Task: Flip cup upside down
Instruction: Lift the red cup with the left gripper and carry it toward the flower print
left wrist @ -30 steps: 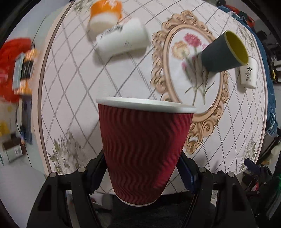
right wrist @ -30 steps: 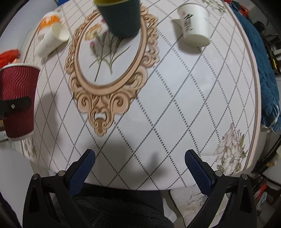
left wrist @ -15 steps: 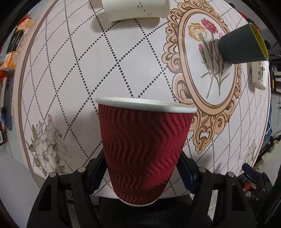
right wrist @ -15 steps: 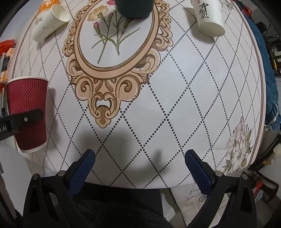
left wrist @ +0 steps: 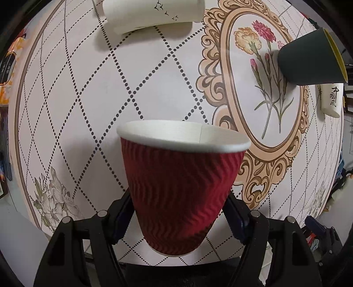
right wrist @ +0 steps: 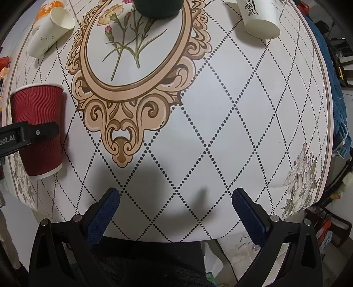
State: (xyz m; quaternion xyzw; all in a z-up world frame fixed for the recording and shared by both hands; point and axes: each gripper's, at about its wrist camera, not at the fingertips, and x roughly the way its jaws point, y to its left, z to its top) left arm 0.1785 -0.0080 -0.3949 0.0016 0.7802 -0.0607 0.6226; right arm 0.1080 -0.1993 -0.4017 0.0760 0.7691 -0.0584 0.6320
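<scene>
My left gripper (left wrist: 178, 212) is shut on a red ripple paper cup (left wrist: 181, 183) with a white rim, mouth up and tipped slightly away, so a strip of its white inside shows. It hangs over the table's near left part. The right wrist view shows the same cup (right wrist: 37, 130) at the far left, upright, with a left finger (right wrist: 30, 132) across its side. My right gripper (right wrist: 175, 205) is open and empty above the table's front edge.
A round table (right wrist: 220, 123) with a diamond-pattern cloth and a floral oval. A white paper cup (left wrist: 152, 13) lies on its side at the back left. A dark green cup (left wrist: 308, 64) and a white cup with characters (left wrist: 331, 99) stand at the right.
The left gripper carried the red cup forward over the table and lower. The cup tipped slightly, showing its inside. The right gripper also moved forward and stayed open.
</scene>
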